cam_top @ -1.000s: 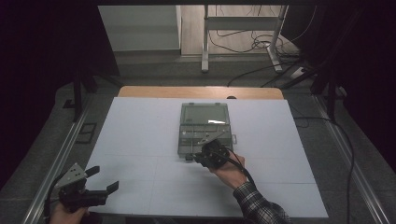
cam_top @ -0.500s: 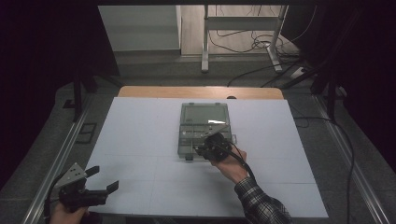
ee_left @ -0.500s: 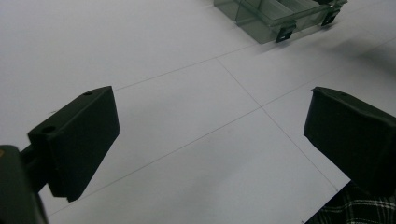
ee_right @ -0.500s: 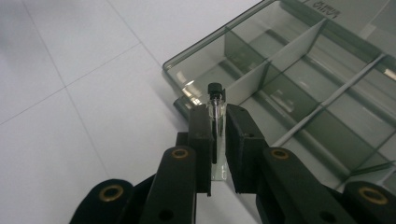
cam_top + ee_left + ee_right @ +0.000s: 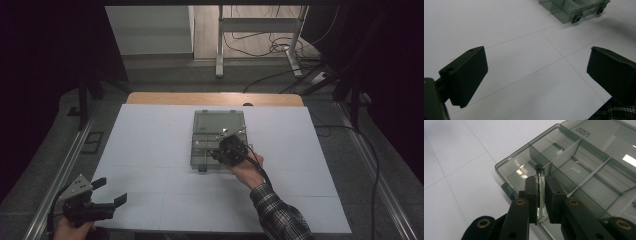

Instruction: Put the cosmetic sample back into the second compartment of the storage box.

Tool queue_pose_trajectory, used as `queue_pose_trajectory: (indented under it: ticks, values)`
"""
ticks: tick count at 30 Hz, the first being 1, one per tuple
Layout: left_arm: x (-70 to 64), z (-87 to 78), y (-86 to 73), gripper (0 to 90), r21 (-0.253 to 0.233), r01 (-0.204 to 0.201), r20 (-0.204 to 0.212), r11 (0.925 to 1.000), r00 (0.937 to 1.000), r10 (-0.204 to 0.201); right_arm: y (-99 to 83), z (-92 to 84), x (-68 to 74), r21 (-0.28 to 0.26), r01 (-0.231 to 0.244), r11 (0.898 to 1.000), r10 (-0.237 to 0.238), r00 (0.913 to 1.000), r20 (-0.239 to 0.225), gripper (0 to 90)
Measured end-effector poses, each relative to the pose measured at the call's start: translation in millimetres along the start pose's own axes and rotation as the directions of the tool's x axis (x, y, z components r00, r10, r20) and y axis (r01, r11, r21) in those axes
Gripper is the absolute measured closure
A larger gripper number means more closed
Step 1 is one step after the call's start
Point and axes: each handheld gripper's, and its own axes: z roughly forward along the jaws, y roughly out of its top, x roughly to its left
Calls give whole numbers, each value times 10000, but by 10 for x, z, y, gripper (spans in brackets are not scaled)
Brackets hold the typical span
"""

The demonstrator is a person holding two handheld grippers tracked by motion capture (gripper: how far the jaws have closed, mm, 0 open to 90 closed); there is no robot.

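Note:
A clear grey compartment box lies open in the middle of the white table, its lid folded back on the far side. My right gripper hovers over the box's near compartments, shut on a small clear glass vial with a black cap. The vial stands upright between the jaws above the box and its near-left compartment. My left gripper rests open at the table's near-left corner, nothing between its jaws. In the left gripper view the box shows far off at the top.
The white table top is marked with thin grid lines. A wooden strip runs along its far edge. Metal rails flank both sides. Cables and a stand's legs lie on the floor beyond. A plaid sleeve reaches in from the bottom.
My right gripper has moved away from me, up over the box's near compartments, carrying the vial. The left gripper has stayed put.

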Motion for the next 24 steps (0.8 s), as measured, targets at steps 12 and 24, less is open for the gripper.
queue_pose_trajectory:
  ticks: [12,24]
  values:
    - [10,-1,0,38,2,65,40,10000,10000,-65,80,67,-139,-79,-242,9997,244,9993,282,808]
    - [15,1,0,38,-7,128,36,9999,9999,-128,133,148,-267,-130,-551,9984,557,9971,519,808]
